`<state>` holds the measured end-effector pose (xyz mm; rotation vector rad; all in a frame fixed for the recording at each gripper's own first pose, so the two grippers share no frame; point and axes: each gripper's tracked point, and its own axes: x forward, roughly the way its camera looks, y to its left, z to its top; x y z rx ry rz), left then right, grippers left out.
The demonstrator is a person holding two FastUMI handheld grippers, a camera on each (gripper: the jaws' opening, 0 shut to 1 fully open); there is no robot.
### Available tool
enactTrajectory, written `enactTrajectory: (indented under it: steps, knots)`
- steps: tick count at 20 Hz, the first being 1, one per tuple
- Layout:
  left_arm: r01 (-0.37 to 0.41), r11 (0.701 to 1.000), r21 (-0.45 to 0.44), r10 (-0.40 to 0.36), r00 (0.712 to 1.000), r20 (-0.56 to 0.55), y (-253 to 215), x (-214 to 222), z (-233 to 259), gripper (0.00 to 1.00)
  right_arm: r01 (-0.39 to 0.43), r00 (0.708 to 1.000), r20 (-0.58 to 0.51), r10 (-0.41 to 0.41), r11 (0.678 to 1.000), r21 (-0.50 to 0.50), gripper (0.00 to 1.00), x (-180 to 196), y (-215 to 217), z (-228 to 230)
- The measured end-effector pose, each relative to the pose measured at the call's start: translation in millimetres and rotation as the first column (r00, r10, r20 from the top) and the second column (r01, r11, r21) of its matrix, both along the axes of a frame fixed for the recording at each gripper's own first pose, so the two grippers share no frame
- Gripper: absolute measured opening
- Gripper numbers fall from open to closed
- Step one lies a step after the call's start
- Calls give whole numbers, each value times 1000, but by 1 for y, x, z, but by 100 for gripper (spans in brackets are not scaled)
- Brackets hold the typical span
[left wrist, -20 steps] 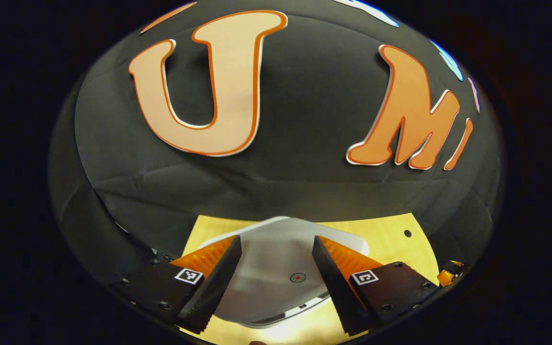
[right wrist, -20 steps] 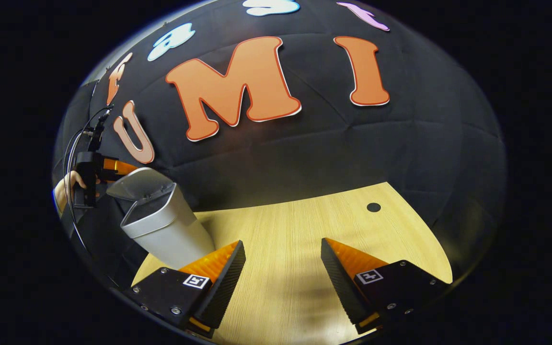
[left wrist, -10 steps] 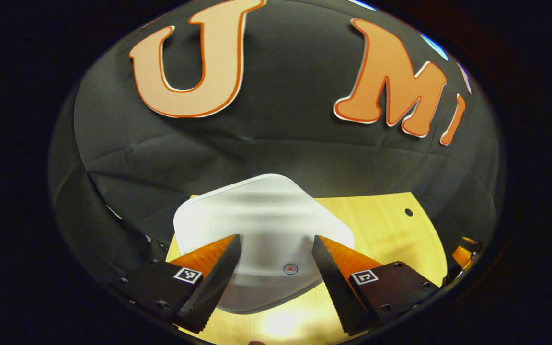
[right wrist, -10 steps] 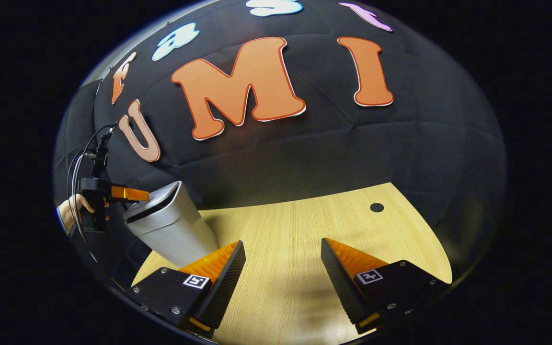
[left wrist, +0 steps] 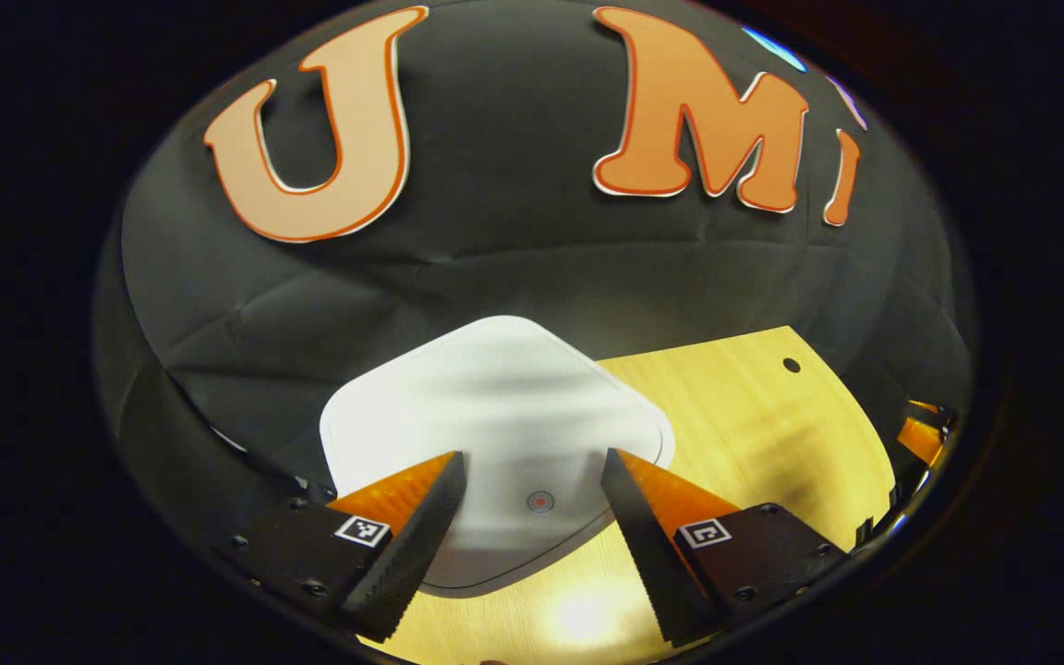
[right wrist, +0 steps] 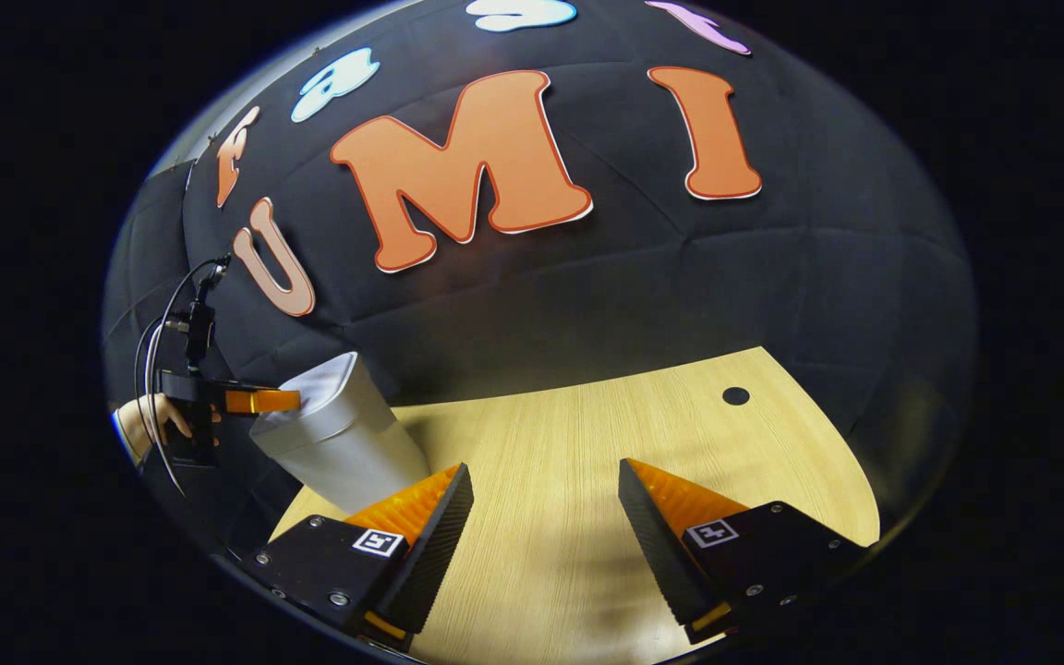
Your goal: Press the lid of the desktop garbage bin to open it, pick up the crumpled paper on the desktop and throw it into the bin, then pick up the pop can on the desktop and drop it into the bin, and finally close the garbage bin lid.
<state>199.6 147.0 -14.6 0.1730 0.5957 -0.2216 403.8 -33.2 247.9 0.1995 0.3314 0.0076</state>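
The grey desktop bin (right wrist: 343, 443) stands at the left of the wooden table (right wrist: 569, 443) in the right gripper view, its lid down flat on the rim. In the left gripper view the white lid (left wrist: 495, 416), with a small round red mark, lies just beyond and below my left gripper (left wrist: 532, 480), which is open with nothing between its fingers. That same gripper (right wrist: 259, 401), held by a hand (right wrist: 149, 425), reaches the bin's top edge in the right gripper view. My right gripper (right wrist: 546, 494) hangs open over the bare tabletop, to the right of the bin.
A small dark hole (right wrist: 735, 396) sits in the tabletop at the far right. The table's far edge meets the black cloth wall. Cables (right wrist: 158, 342) rise from the left gripper. The other gripper (left wrist: 924, 429) shows at the right edge of the left gripper view.
The bin lid has swung down from raised to flat on the rim. My left gripper came down with it. The right gripper has barely moved.
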Motion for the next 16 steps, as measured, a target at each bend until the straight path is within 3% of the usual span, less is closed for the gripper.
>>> enactTrajectory:
  steps: [3, 11, 16]
  knots:
    - [12, 999, -33, -10, 998, 65, -2, 4, 7, 98, -7, 1000, -4, 7, 1000, -4, 95, 1, 0, -2]
    - [-32, 996, -78, 39, 996, 84, -2, 6, 9, 96, 5, 1000, 17, -5, 1000, -5, 95, 6, -5, 11]
    - [4, 981, -193, 16, 994, 106, -33, -4, 30, 95, 21, 998, 56, -20, 1000, -21, 95, 6, -9, 31]
